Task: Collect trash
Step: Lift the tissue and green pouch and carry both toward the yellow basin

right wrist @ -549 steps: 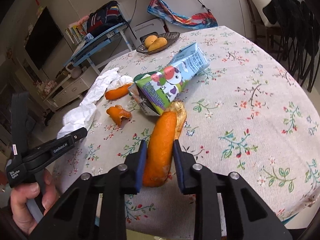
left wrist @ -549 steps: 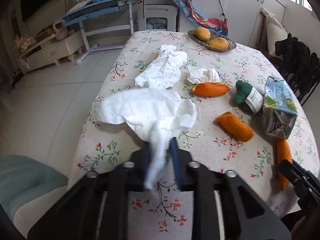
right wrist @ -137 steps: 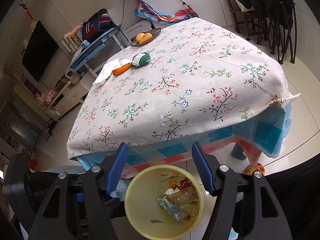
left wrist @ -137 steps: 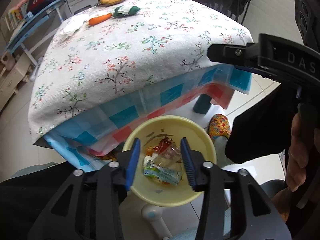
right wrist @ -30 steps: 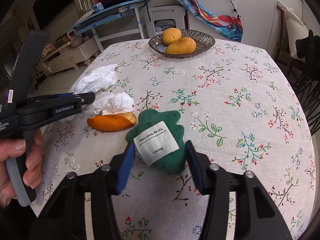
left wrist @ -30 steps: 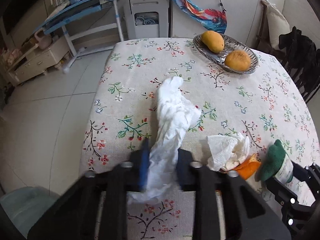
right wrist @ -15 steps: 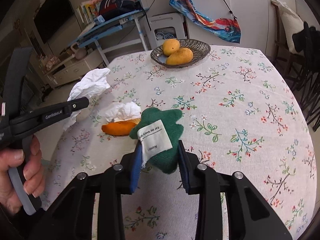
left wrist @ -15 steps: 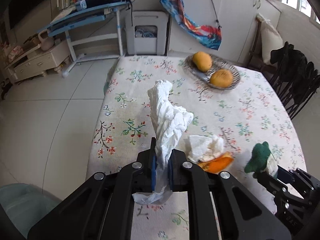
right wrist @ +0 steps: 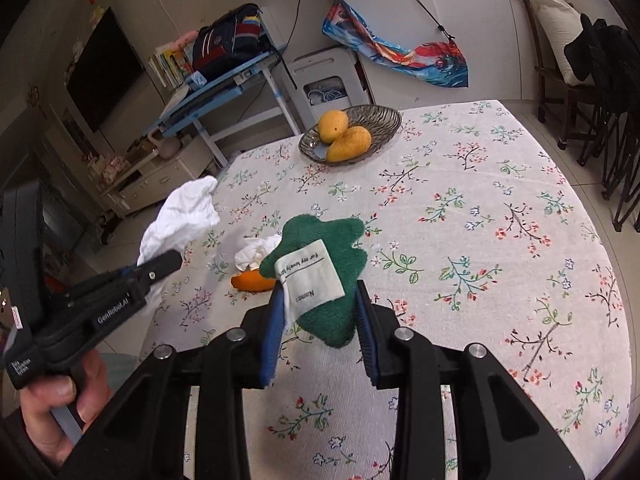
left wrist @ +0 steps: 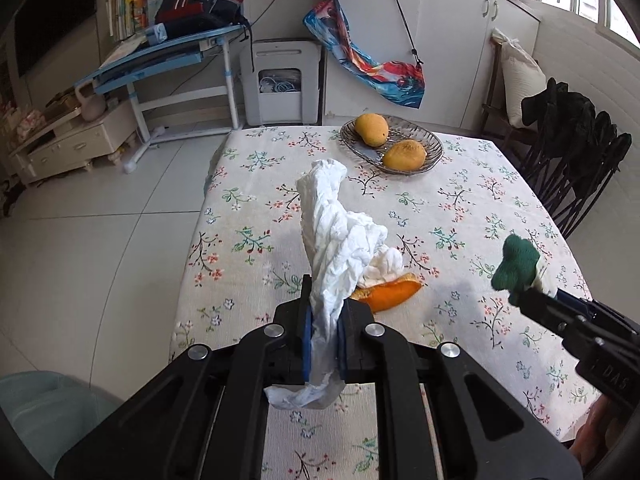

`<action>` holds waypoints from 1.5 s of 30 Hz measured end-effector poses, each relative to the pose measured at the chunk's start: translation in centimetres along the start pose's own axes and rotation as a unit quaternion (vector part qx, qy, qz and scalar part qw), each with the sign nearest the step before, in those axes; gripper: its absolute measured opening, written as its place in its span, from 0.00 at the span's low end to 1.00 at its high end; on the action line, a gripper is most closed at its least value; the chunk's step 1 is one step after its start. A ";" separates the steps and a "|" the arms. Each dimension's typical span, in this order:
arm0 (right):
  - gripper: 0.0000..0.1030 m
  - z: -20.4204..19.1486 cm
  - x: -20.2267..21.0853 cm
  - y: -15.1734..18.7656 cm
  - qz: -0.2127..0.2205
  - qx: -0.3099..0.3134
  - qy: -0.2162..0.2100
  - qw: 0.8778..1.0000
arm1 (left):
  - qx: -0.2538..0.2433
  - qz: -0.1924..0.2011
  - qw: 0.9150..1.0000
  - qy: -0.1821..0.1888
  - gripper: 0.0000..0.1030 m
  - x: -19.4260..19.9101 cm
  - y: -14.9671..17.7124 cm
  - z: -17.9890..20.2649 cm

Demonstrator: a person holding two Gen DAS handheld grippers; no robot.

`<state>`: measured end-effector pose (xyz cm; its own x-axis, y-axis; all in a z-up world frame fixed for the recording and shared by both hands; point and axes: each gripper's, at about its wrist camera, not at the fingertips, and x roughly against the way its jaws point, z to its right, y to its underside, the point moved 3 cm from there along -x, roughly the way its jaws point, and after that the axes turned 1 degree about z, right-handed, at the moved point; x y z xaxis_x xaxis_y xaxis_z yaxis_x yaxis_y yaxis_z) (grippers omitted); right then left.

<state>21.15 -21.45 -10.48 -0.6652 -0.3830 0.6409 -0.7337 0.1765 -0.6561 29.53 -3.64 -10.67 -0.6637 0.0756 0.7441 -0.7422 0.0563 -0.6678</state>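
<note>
My left gripper is shut on a long crumpled white tissue, which hangs lifted above the floral tablecloth. In the right wrist view the same tissue shows at the left with the left gripper clamped on it. My right gripper is shut on a green plush piece bearing a white label, held off the table; it also shows in the left wrist view as green plush. A smaller white tissue and an orange peel lie together on the cloth.
A metal dish with two mangoes sits at the table's far side. Dark chairs stand to the right. A blue desk and a white appliance stand beyond on the tiled floor. A hand grips the left tool.
Both grippers have risen and pulled back from the table. The white tissue now hangs clear of the cloth, and the right jaws have tightened on the green plush and lifted it.
</note>
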 end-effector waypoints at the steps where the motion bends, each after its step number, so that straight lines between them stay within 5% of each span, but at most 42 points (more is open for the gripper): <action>1: 0.33 0.0 0.2 0.0 0.002 -0.002 -0.001 1.000 | 0.001 0.000 1.000 0.000 0.09 0.2 0.1 -0.1; 45: 0.33 -1.1 7.6 8.1 0.023 0.011 -0.022 0.999 | -0.001 0.001 1.000 0.016 0.09 8.5 11.5 0.7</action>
<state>10.00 -21.94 -10.43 -0.6919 -0.4142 0.5914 -0.6984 0.1762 -0.6936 15.30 -3.08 -12.01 -0.6623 0.1081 0.7414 -0.7404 0.0572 -0.6697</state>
